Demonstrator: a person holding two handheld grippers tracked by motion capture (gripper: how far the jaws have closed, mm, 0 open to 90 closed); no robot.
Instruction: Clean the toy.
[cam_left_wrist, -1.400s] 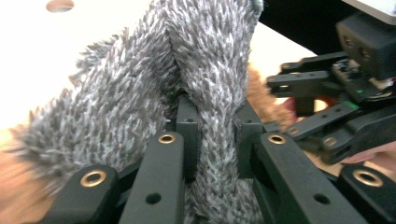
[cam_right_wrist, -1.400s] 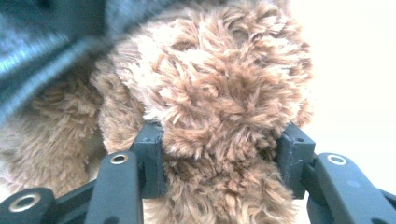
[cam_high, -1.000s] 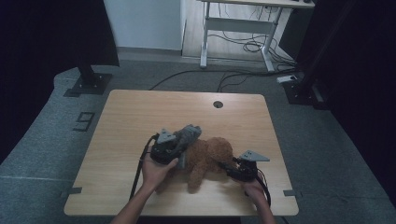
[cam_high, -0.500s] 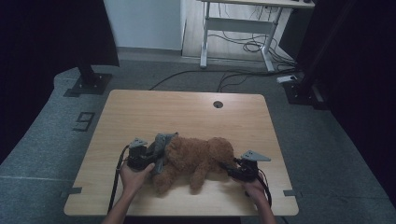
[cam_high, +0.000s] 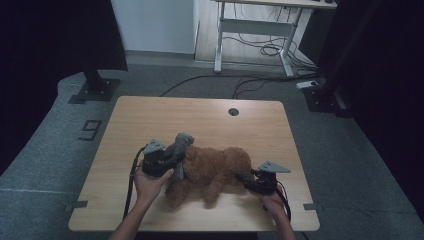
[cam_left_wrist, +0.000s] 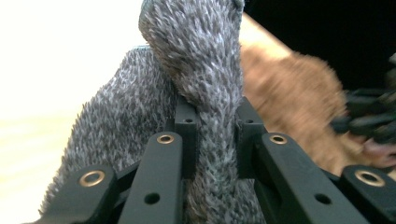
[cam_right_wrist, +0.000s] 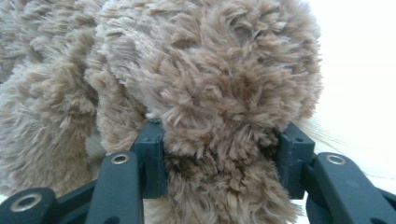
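At the near edge of the wooden table (cam_high: 200, 115), two forearms come in from below, each hand carrying a gripper. The left gripper (cam_high: 167, 165) is clamped on a fold of fuzzy grey knit cloth (cam_high: 179, 150) — in the left gripper view its jaws pinch a bunched ridge of that grey cloth (cam_left_wrist: 210, 116) tightly between them, with more of the fabric spreading to the left and brown fur beyond it. The right gripper (cam_high: 248, 181) has its jaws closed on one end of the brown plush toy (cam_high: 212, 167) — in the right gripper view a thick tuft of the toy's curly fur (cam_right_wrist: 219, 121) fills the gap between the two jaws and bulges over them. The plush toy lies on its side in the near half of the table, stretched between the two grippers, and the grey cloth sits at its left end, standing up above the fur. Farther back the tabletop carries a small round cable hole (cam_high: 233, 111) near its far edge. Beyond the table, a white desk frame (cam_high: 255, 35) stands on the grey floor with cables under it.
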